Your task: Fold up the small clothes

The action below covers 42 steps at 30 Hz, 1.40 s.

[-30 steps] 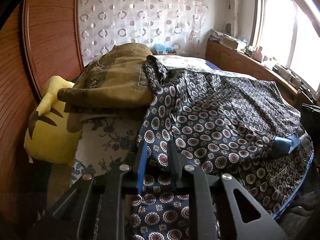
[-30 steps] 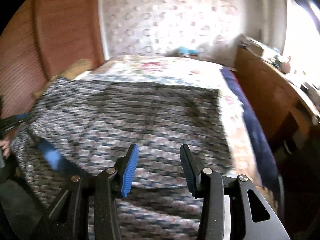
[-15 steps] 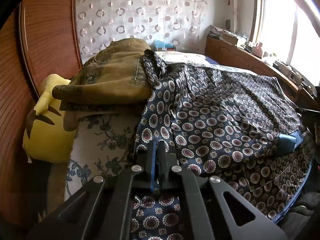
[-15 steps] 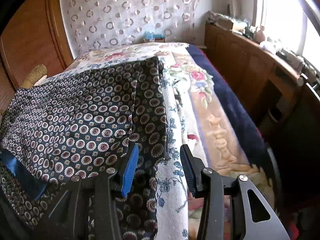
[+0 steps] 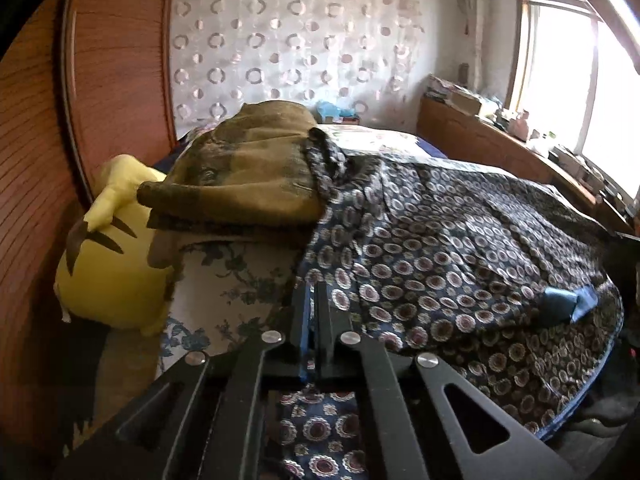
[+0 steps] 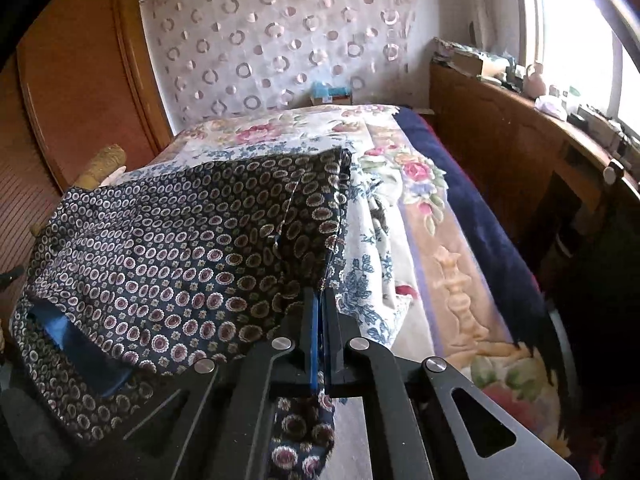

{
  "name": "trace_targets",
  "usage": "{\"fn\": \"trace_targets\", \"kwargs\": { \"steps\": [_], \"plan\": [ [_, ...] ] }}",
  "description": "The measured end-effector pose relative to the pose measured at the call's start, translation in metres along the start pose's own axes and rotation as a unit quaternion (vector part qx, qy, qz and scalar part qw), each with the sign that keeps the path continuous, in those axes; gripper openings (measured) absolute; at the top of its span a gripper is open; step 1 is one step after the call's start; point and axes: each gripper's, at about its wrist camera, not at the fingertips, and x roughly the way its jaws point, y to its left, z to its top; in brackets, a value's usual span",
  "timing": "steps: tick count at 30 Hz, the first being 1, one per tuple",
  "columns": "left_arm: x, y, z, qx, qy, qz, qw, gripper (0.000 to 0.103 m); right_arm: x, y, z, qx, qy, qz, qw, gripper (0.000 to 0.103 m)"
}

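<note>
A dark navy garment (image 5: 460,248) with round medallion print lies spread over the bed; it also shows in the right wrist view (image 6: 172,252). A blue lining patch (image 5: 576,300) shows at a fold. My left gripper (image 5: 313,300) is shut on the garment's near left edge, cloth hanging below the jaws. My right gripper (image 6: 320,304) is shut on the garment's near right edge, with a strip of cloth hanging below it.
A floral bedspread (image 6: 384,184) covers the bed. An olive-brown blanket pile (image 5: 248,176) and a yellow plush toy (image 5: 112,272) sit at the left by a wooden headboard (image 5: 116,64). A wooden cabinet (image 6: 504,148) with clutter runs under the window on the right.
Both grippers have closed on the garment's edges: the left shut about half a second ago, the right was open then and is shut now.
</note>
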Motion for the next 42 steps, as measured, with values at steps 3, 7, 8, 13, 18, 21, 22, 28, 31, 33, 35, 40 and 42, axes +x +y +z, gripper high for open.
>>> {"fn": "trace_targets", "kwargs": {
  "steps": [3, 7, 8, 13, 18, 21, 22, 28, 31, 33, 35, 40, 42],
  "plan": [
    [0.004, 0.004, 0.000, 0.002, 0.006, 0.012, 0.9999, 0.027, -0.008, 0.006, -0.001, -0.008, 0.000, 0.004, 1.000, 0.001],
    [0.012, 0.006, -0.003, 0.001, 0.013, 0.008, 0.9999, 0.037, -0.008, 0.012, -0.004, -0.016, -0.003, 0.005, 1.000, 0.001],
    [0.015, 0.006, -0.003, 0.001, 0.014, 0.010, 0.9999, 0.037, -0.006, 0.013, -0.004, -0.015, -0.003, 0.005, 1.000, 0.001],
    [0.027, 0.007, -0.002, 0.005, 0.019, 0.024, 0.9995, 0.015, -0.002, 0.016, -0.003, -0.014, 0.001, 0.003, 1.000, 0.001],
    [0.016, 0.001, -0.005, 0.017, 0.017, 0.005, 0.9997, 0.002, -0.008, 0.019, -0.002, -0.015, 0.000, 0.006, 1.000, 0.001],
    [0.001, 0.000, -0.003, 0.017, 0.009, -0.004, 0.9998, 0.001, -0.015, 0.018, -0.002, -0.018, -0.004, 0.004, 1.000, 0.001],
    [-0.003, 0.000, -0.002, 0.016, 0.007, -0.008, 0.9998, 0.001, -0.017, 0.018, -0.003, -0.019, -0.004, 0.004, 1.000, 0.001],
    [-0.028, 0.006, -0.002, 0.011, 0.010, -0.024, 0.9996, 0.001, -0.030, 0.018, -0.006, -0.039, 0.013, -0.001, 0.999, 0.001],
    [-0.033, 0.005, -0.009, 0.020, 0.027, -0.023, 0.9992, 0.001, -0.035, 0.018, -0.010, -0.050, 0.032, -0.003, 0.998, 0.001],
    [-0.035, 0.008, -0.015, 0.023, 0.035, -0.019, 0.9989, 0.001, -0.036, 0.018, -0.014, -0.056, 0.050, -0.001, 0.997, 0.001],
    [-0.036, 0.010, -0.020, 0.020, 0.042, -0.017, 0.9988, 0.001, -0.036, 0.021, -0.019, -0.063, 0.067, -0.002, 0.996, 0.001],
    [-0.032, 0.016, -0.024, 0.015, 0.049, -0.011, 0.9986, 0.001, -0.029, 0.029, -0.027, -0.073, 0.093, 0.007, 0.993, 0.001],
    [-0.032, 0.017, -0.024, 0.016, 0.048, -0.009, 0.9987, 0.001, -0.023, 0.034, -0.026, -0.078, 0.098, 0.014, 0.992, 0.001]
  ]
}}
